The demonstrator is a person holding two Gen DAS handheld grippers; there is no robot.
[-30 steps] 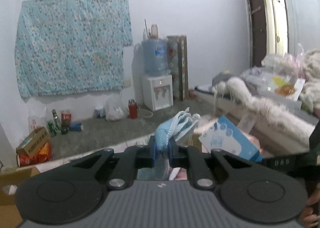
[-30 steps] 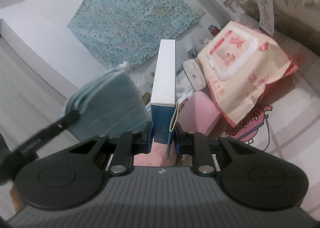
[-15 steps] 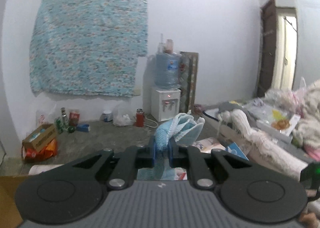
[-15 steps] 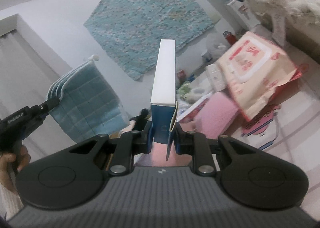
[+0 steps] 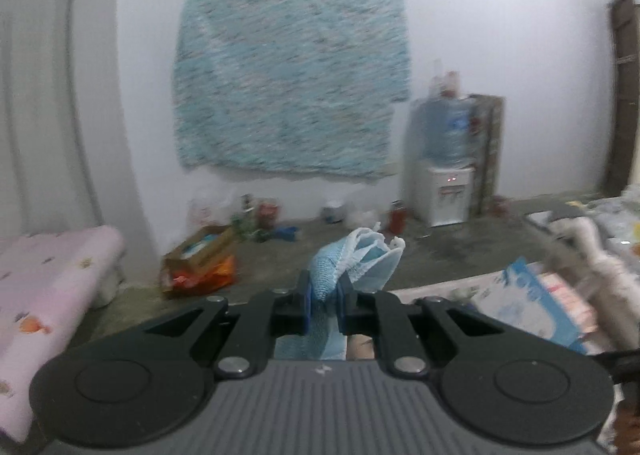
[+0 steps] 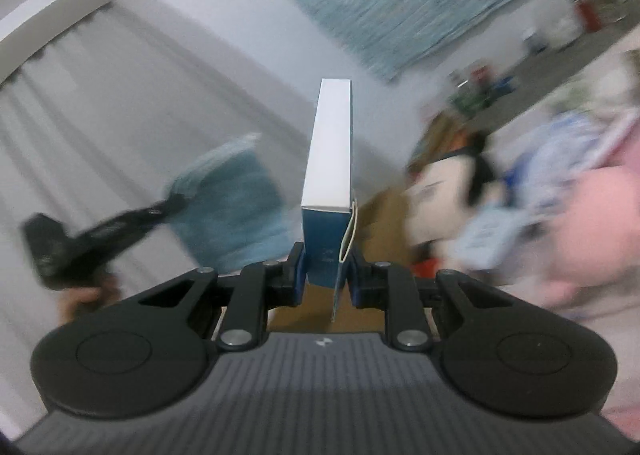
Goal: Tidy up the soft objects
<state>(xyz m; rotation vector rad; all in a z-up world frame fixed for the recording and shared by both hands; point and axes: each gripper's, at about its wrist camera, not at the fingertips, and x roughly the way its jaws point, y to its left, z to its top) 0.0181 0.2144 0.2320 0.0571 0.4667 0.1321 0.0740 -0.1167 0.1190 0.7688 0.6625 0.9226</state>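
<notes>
The left tongs [image 5: 323, 297] clench a limp stack of blue masks [image 5: 356, 261], best pinched mid-stack. The right tongs [image 6: 325, 275] clench a light, stiff box [image 6: 329, 159].

The left gripper [image 5: 323, 297] is made of black plastic, with two round black discs at the sides and a grey ribbed part in the middle. Two shiny silver screws can be seen on its black arms. The fingers [image 5: 305, 301] are tipped with blue pads. The right gripper [image 6: 325, 281] is built the same way. A small white mark is printed on each grey part.
</notes>
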